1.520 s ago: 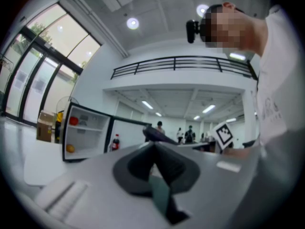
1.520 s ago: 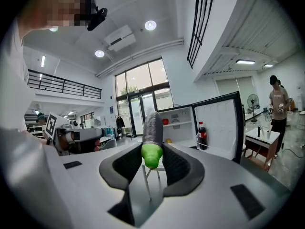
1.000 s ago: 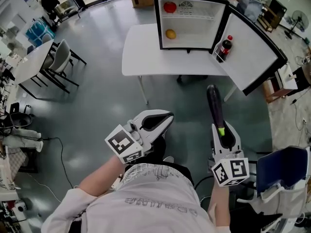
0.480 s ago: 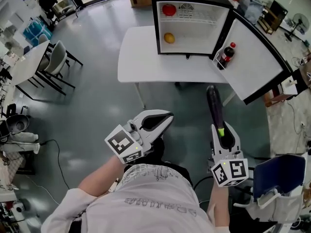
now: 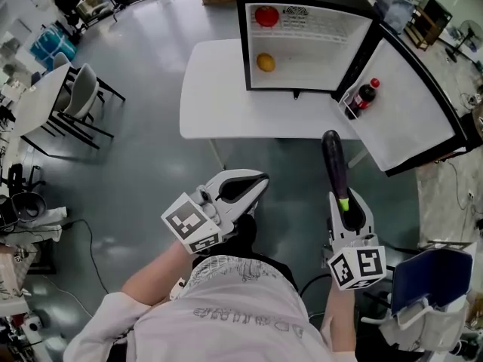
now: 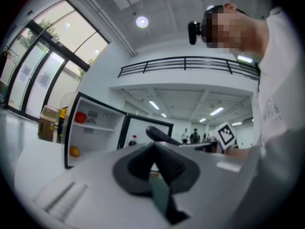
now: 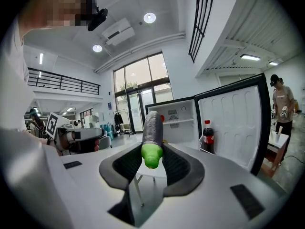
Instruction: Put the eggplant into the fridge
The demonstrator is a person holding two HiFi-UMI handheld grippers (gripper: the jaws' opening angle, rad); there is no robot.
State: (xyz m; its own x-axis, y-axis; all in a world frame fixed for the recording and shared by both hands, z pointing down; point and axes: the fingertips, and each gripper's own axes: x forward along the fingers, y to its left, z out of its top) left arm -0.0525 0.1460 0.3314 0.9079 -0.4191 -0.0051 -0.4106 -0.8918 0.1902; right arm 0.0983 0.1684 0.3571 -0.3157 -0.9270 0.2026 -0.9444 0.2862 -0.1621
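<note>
A dark purple eggplant (image 5: 333,163) with a green stem end points up the head view toward the fridge. My right gripper (image 5: 344,207) is shut on its stem end. In the right gripper view the eggplant (image 7: 153,125) sticks out forward between the pads. The small black-framed fridge (image 5: 244,44) stands open on a white table (image 5: 215,96), its door (image 5: 411,108) swung out to the right. My left gripper (image 5: 243,188) is held beside the right one, shut with nothing in it. In the left gripper view the fridge (image 6: 90,125) shows ahead on the left.
Inside the fridge are a red fruit (image 5: 266,15) on the upper shelf and an orange one (image 5: 266,62) below. A cola bottle (image 5: 364,96) stands in the door rack. Chairs and a table (image 5: 75,96) are at left. A blue chair (image 5: 430,274) is at lower right.
The table and the open fridge have drawn closer to me and look larger. Both grippers keep their places before my body, with the eggplant still held in the right one.
</note>
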